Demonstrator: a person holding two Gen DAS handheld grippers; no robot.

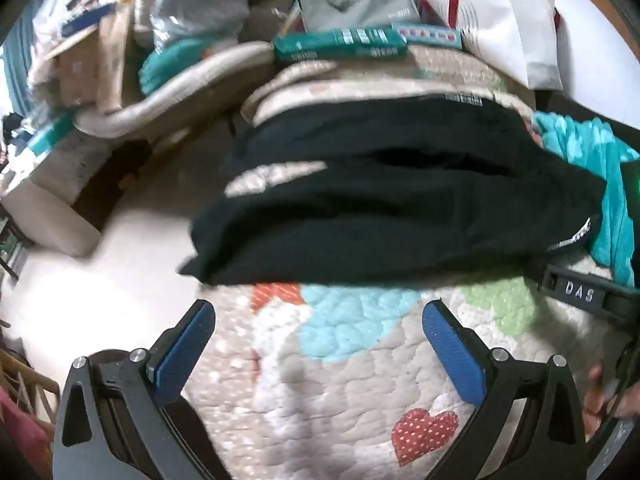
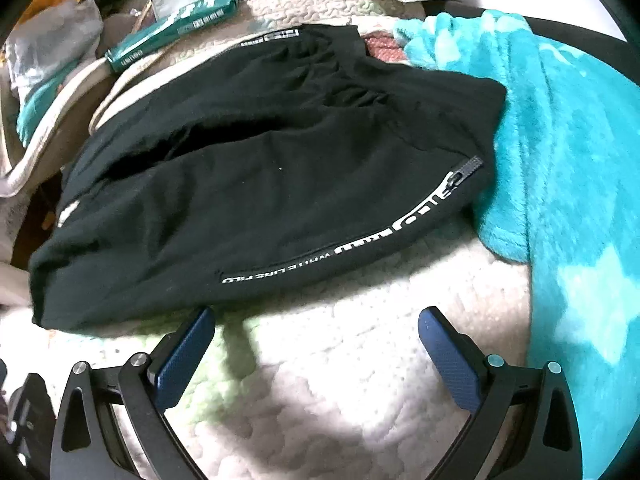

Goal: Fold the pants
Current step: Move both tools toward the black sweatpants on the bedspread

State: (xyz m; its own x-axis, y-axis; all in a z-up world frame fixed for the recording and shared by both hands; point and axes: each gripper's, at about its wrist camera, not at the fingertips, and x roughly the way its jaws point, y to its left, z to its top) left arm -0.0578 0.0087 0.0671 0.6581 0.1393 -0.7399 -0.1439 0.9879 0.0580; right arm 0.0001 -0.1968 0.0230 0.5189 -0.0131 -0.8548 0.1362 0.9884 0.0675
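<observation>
Black pants point(image 1: 380, 200) with white lettering lie folded over on a quilted bed cover point(image 1: 340, 380). In the right wrist view the pants point(image 2: 260, 184) show a zip pocket and a white printed stripe along the near edge. My left gripper point(image 1: 318, 312) is open and empty, just short of the pants' near edge. My right gripper point(image 2: 316, 320) is open and empty, its left fingertip point(image 2: 200, 320) close to the pants' near hem. The right gripper's body also shows at the right edge of the left wrist view point(image 1: 580, 292).
A turquoise fleece blanket point(image 2: 568, 140) lies right of the pants. Green boxes point(image 1: 340, 42), a white pillow point(image 1: 500, 20), bags and cardboard boxes point(image 1: 92, 64) crowd the far side. The bed's edge drops to a pale floor point(image 1: 100, 280) on the left.
</observation>
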